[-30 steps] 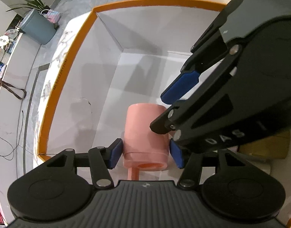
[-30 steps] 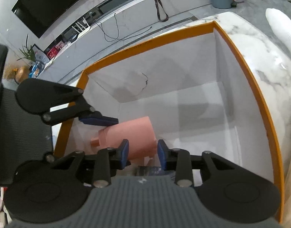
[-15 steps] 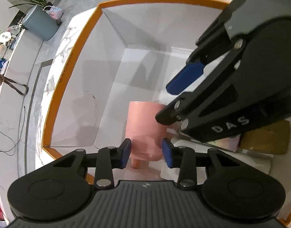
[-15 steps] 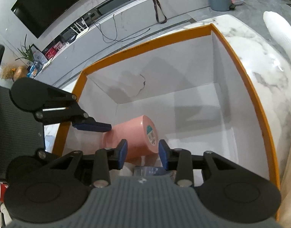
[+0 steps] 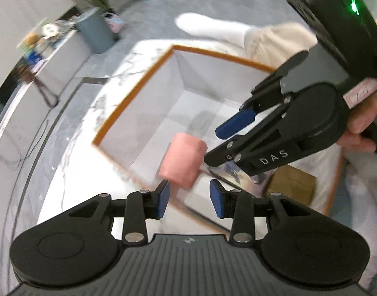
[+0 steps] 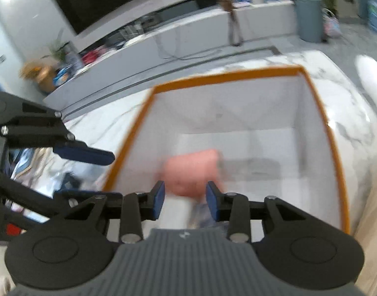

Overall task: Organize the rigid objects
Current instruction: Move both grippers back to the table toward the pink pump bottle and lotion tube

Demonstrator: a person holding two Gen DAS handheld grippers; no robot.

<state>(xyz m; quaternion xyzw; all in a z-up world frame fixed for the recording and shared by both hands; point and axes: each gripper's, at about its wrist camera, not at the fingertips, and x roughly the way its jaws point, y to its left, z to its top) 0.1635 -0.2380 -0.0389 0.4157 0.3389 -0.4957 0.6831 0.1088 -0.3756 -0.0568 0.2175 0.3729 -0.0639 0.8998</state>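
Observation:
A pink cup lies on its side inside the white box with an orange rim. My left gripper is open and empty, raised above the box's near edge, the cup beyond its fingertips. My right gripper is open and empty too, above the box, with the blurred pink cup past its fingertips. The right gripper also shows in the left wrist view, jaws apart over the box. The left gripper's finger shows at the left of the right wrist view.
The box stands on a white marble table. A flat printed packet and a brown cardboard piece lie in the box's near right part. A grey bin stands on the floor beyond.
My left gripper let go of the pink cup, which now lies in the box. Both grippers have lifted up and back from the box, and the views are blurred by motion.

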